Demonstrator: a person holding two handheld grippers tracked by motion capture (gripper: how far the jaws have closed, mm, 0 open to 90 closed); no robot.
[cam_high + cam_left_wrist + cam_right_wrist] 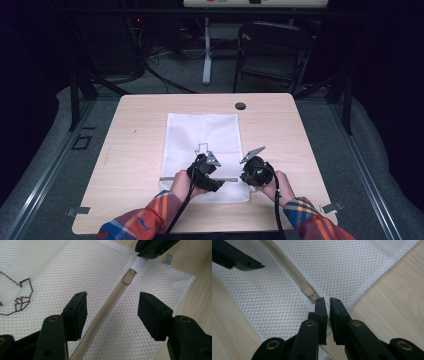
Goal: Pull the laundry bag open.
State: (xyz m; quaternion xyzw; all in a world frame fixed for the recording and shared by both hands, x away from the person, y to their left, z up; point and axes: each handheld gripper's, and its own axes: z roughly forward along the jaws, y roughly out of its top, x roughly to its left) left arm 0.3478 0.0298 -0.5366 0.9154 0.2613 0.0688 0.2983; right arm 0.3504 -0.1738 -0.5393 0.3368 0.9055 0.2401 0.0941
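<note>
Mesh laundry bag, white, is lying flat on the wooden surface, its beige zipper running across the end nearest the person. All positions below are being given relative to that zipper.

Item 1, left of the zipper's midpoint: left hand-held gripper is hovering over the mesh with its jaws half-wide, straddling the zipper tape on both sides and gripping nothing. Risk: if it is closing from here, the pads are likely to be bunching loose mesh rather than pinning the tape, so the bag would be sliding along with any pull instead of staying anchored.

Item 2, at the zipper's right end: zipper slider, beige, is sitting close to the bag's corner, with a white pull tab leading off it.

Item 3, beyond that right end: right hand-held gripper is pinching nearly closed on the white pull tab, its tips just beside the slider. Risk: the hold looks to be on the tab's end only, so the tab may be slipping free under load; a pull angled off the zipper's line may be jamming the slider or snagging mesh in the teeth.
</note>
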